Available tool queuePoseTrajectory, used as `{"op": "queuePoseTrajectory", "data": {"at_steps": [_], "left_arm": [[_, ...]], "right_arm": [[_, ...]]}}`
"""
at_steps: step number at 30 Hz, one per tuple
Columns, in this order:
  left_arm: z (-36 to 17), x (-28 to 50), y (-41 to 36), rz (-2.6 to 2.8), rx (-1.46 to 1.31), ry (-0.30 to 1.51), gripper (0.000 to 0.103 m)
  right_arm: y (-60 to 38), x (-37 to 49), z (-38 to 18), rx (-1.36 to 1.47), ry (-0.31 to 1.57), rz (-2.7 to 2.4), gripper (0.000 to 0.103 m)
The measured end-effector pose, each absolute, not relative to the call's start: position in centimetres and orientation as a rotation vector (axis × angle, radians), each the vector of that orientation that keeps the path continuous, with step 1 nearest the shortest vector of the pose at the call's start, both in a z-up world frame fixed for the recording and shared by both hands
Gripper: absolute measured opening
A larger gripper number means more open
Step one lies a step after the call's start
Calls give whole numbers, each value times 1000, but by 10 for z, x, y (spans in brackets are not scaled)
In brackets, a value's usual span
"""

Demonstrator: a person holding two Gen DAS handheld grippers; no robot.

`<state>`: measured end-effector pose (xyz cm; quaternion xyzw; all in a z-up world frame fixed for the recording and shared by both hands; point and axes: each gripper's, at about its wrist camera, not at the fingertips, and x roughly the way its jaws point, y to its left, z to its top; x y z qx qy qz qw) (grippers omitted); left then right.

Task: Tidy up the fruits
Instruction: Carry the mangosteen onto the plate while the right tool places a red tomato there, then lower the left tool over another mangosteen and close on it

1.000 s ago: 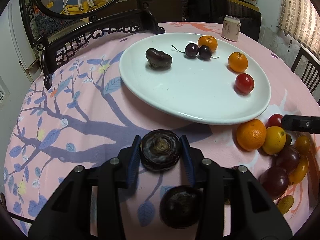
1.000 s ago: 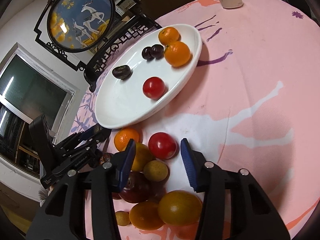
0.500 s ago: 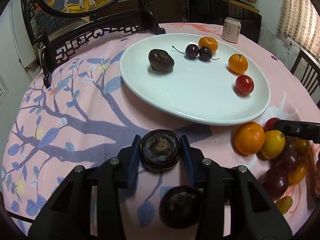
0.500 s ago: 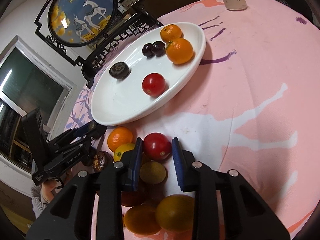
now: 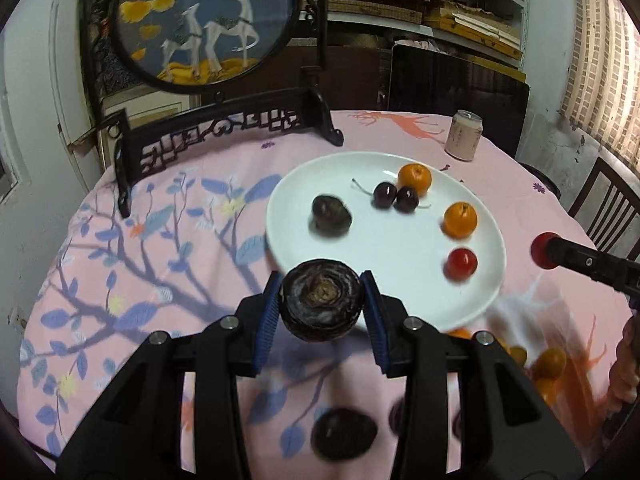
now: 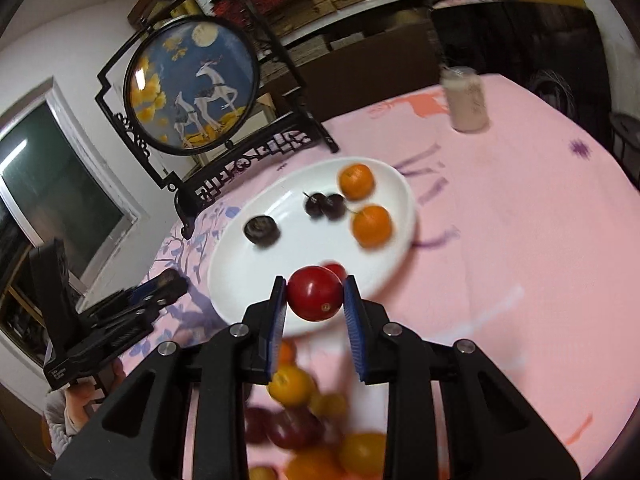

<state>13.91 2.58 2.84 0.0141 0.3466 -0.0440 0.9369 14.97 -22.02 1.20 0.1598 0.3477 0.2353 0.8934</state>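
While no writing can be read on the pale can (image 5: 464, 135), whose print is too blurred in both views, small white lettering is seen on the left gripper's body in the right wrist view, also illegible. Left gripper (image 5: 322, 308) is clamped on a dark water chestnut (image 5: 321, 305), held above the pink tablecloth (image 5: 120, 280) at the near rim of the white plate (image 5: 360, 264). Right gripper (image 6: 314, 305) is clenched on a red tomato (image 6: 314, 293), also over the near rim. On the plate: two oranges, two cherries (image 5: 395, 196), one chestnut, one small tomato. Only the left view shows a second dark chestnut (image 5: 344, 433) on the cloth near the camera. Only the right view shows the fruit pile (image 6: 320, 420) clearly, plus the person's hand (image 6: 78, 402) under the left gripper.
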Motion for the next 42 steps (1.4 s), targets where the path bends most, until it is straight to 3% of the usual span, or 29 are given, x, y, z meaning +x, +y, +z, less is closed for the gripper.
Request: {"op": "queuePoseTrajectory", "data": {"at_steps": [6, 7, 8, 9, 12, 16, 18, 25, 31, 33, 42], "left_arm": [[12, 182, 5, -95, 29, 753, 42], [7, 184, 6, -83, 34, 753, 49], [4, 185, 6, -76, 41, 752, 65], [3, 184, 7, -76, 46, 743, 70], [6, 180, 7, -94, 52, 730, 73], [10, 167, 7, -76, 67, 702, 89], [9, 159, 9, -44, 94, 685, 90], [2, 129, 34, -16, 8, 708, 94], [3, 93, 47, 20, -2, 683, 98], [-1, 84, 48, 15, 2, 696, 99], [-16, 72, 35, 11, 88, 744, 99]], "right_arm": [[-174, 191, 8, 227, 742, 473, 30], [-169, 198, 2, 213, 760, 477, 30], [-168, 202, -2, 217, 780, 488, 37], [-169, 205, -6, 229, 802, 501, 47], [-180, 205, -6, 264, 786, 499, 49], [-194, 193, 2, 286, 748, 484, 53], [-200, 184, 3, 304, 736, 485, 58], [-223, 141, -5, 315, 711, 460, 59], [-245, 117, -10, 371, 697, 437, 66], [-255, 110, -12, 405, 691, 424, 77], [-272, 96, -18, 482, 699, 441, 77]]}}
